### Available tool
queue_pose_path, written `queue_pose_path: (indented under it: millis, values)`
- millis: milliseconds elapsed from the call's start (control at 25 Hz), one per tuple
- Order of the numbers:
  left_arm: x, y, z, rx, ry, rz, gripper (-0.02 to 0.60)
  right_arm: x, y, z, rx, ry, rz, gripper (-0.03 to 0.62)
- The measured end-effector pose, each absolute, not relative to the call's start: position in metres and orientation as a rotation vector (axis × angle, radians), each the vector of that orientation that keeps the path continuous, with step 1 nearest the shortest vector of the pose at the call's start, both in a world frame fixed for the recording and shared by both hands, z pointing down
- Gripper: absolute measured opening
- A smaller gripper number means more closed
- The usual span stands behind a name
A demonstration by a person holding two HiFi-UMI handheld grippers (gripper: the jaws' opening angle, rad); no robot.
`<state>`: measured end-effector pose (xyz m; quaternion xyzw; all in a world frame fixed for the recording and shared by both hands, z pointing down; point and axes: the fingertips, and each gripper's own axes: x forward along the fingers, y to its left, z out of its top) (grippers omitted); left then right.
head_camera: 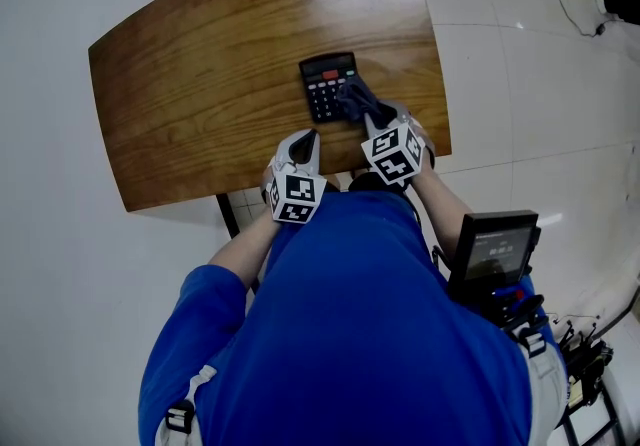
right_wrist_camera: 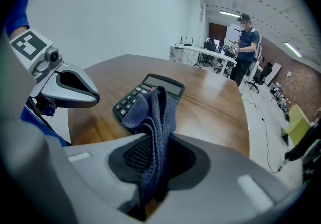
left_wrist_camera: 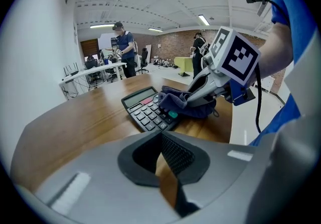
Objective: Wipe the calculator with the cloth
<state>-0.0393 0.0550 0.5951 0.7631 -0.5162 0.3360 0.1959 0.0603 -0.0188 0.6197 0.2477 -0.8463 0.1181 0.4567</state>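
Over the calculator (head_camera: pixel 325 84), the right hand-held gripper (head_camera: pixel 372 116) clamps the cloth (head_camera: pixel 355 98).

One calculator (head_camera: pixel 325 84), one dark blue cloth (head_camera: pixel 357 96), one wooden surface (head_camera: pixel 220 84), two tools, a left hand-held gripper (head_camera: pixel 305 139) and a right hand-held gripper (head_camera: pixel 375 116), one black screen unit (head_camera: pixel 495 246), two background figures, one person in a cap (left_wrist_camera: pixel 123 47), one person further right (left_wrist_camera: pixel 199 52)

The table (head_camera: pixel 200 84) is glossy varnished wood, the calculator (head_camera: pixel 327 86) looks like matt black plastic, and the cloth (right_wrist_camera: pixel 155 117) is a soft, ribbed weave with a stitched edge, perhaps microfibre.
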Motion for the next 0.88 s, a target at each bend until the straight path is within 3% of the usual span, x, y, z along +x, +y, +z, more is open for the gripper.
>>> queue_pose_path:
  millis: [880]
  values:
    - [-0.061, 0.069, 0.568, 2.009, -1.74, 0.878, 0.006, 0.035, -0.04, 0.598, 0.629, -2.241, 0.34, 0.069]
